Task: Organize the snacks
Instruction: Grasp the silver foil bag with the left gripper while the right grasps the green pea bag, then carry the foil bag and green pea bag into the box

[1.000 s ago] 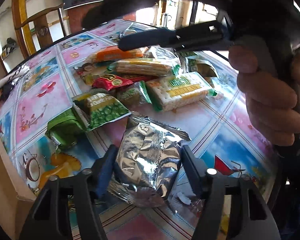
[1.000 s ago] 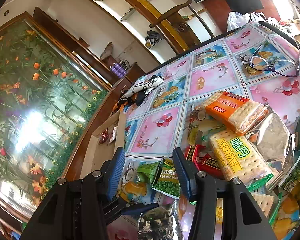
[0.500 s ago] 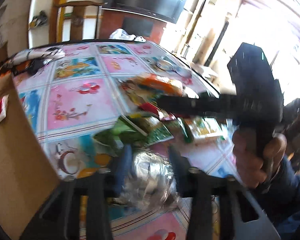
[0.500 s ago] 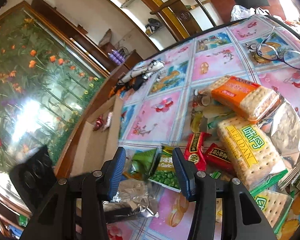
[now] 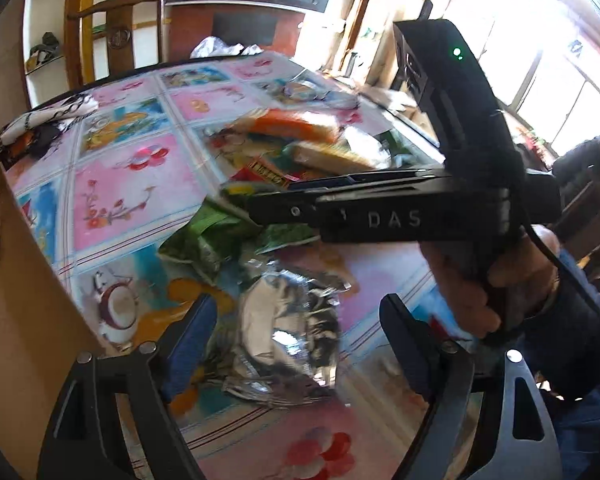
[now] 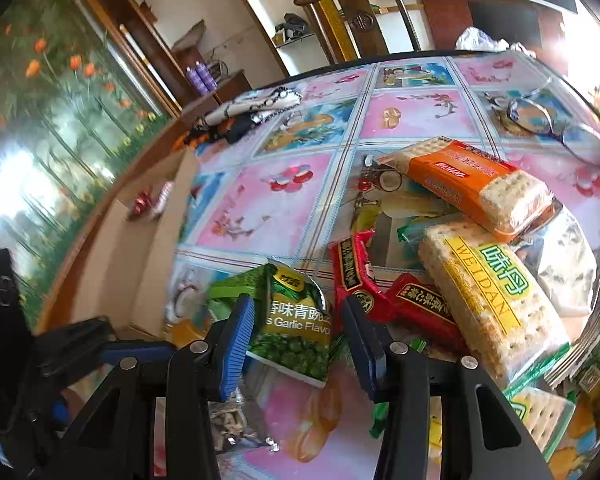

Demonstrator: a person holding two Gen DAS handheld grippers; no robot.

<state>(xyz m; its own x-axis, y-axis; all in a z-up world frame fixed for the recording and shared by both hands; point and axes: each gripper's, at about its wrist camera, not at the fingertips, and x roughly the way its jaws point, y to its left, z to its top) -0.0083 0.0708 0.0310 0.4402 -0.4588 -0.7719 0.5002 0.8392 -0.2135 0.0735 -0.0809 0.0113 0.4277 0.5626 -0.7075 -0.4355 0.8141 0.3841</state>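
Floral tablecloth [image 6: 260, 200]; left tongs [image 5: 296, 328] just spread, silver packet [image 5: 288, 332] loose between; right tongs [image 6: 296, 336] apart

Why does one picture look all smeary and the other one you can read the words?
Left wrist view: motion blur smears the snack pile and the silver packet, and the window glares white. Right wrist view: sharper, so the green pea packet and yellow cracker pack are readable. Both views: the fisheye lens bends the table edge.
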